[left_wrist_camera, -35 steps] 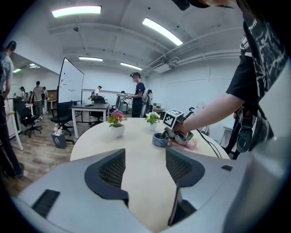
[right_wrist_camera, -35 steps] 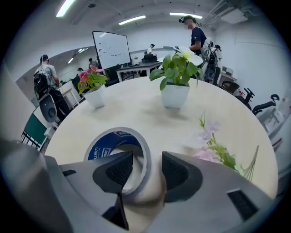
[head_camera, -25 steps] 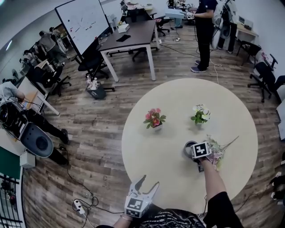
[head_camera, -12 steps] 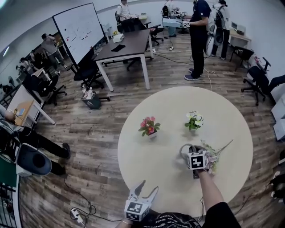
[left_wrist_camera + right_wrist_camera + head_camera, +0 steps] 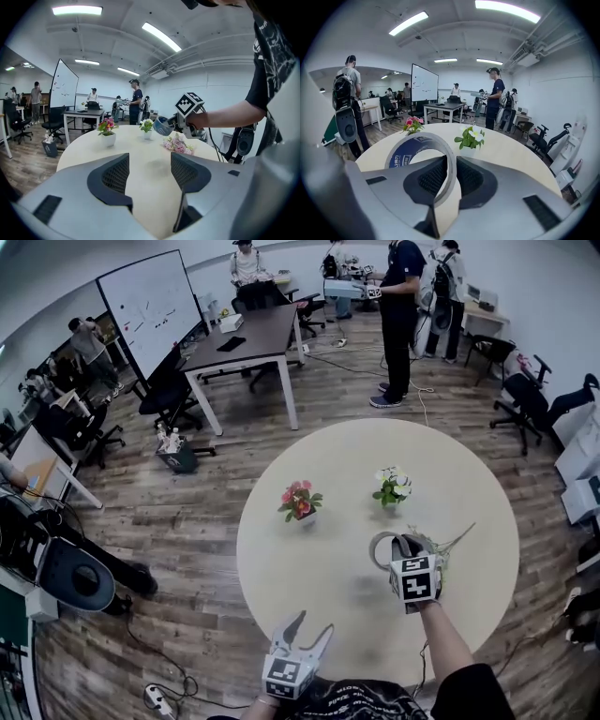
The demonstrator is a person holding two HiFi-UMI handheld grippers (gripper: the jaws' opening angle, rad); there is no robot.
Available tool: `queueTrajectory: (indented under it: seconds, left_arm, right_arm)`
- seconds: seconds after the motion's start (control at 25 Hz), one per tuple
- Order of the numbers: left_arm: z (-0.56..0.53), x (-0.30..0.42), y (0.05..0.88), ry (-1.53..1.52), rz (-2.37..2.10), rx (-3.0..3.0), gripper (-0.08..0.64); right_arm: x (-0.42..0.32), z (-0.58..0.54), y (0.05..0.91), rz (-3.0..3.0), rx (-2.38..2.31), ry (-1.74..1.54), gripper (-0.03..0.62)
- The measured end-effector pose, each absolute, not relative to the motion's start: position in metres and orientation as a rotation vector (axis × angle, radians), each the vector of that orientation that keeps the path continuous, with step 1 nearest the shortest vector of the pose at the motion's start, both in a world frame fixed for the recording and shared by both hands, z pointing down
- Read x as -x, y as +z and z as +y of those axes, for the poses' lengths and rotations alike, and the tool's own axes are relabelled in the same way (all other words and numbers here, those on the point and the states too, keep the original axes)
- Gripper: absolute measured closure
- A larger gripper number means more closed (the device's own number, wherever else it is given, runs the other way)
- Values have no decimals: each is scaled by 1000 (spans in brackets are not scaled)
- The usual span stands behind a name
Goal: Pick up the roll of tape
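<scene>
The roll of tape [image 5: 419, 157], a grey ring with a blue printed core, hangs in the air above the round table [image 5: 309, 568]. My right gripper [image 5: 450, 180] is shut on its wall, one jaw inside the ring and one outside. In the head view the tape roll [image 5: 384, 547] sticks out ahead of the right gripper [image 5: 405, 554] over the table's right half. From the left gripper view the held tape roll [image 5: 162, 125] shows at centre right. My left gripper [image 5: 302, 638] stays open and empty at the table's near edge.
On the table stand a pot of pink flowers [image 5: 300, 502] and a pot of white flowers [image 5: 392, 486]; a loose flower bunch [image 5: 441, 554] lies beside my right gripper. Beyond the table are a desk [image 5: 246, 338], office chairs, a whiteboard [image 5: 150, 306] and several people.
My right gripper has lifted the tape roll off the table and tilted it up. The left gripper has stayed at the near edge.
</scene>
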State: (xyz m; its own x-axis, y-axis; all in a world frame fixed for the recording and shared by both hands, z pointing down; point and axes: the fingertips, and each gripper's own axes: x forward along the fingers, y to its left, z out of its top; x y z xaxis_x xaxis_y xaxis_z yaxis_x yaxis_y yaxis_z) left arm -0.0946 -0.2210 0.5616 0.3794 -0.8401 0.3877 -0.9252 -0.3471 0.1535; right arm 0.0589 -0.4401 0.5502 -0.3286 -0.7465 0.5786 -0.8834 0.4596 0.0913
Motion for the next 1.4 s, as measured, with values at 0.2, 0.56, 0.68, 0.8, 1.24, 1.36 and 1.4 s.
queueTrajectory:
  seconds: [0.2,0.56,0.68,0.8,1.24,1.36,1.4]
  left_arm:
    - [-218,87,557,311,-1519,-2326,261]
    - [-208,68,551,306,-1464,-2396,261]
    - [-207,65,550,296,-1454,-2411,261]
    - [-207,62,548,285,-1441,-2428,261]
    - [-209,58,542,254,-1405,-2470,261]
    - [-209,59,539,240,-1402,-2479,261]
    - [-209,60,540,242,-1403,-2480,261]
  right_arm:
    - [-67,-418,525,-2205,-1409,317,523]
    - [-84,-362,494,-2275,-1523,298,523]
    - [-92,-346,483,-2305,-1580,261,523]
    - [-98,-330,477,-2316,-1617,250,523]
    - [-124,-274,475,-2288,-1764,212,523]
    - [-125,-256,477,-2306,-1757,199,523]
    - [-124,-250,479,-2316,-1751,202,523]
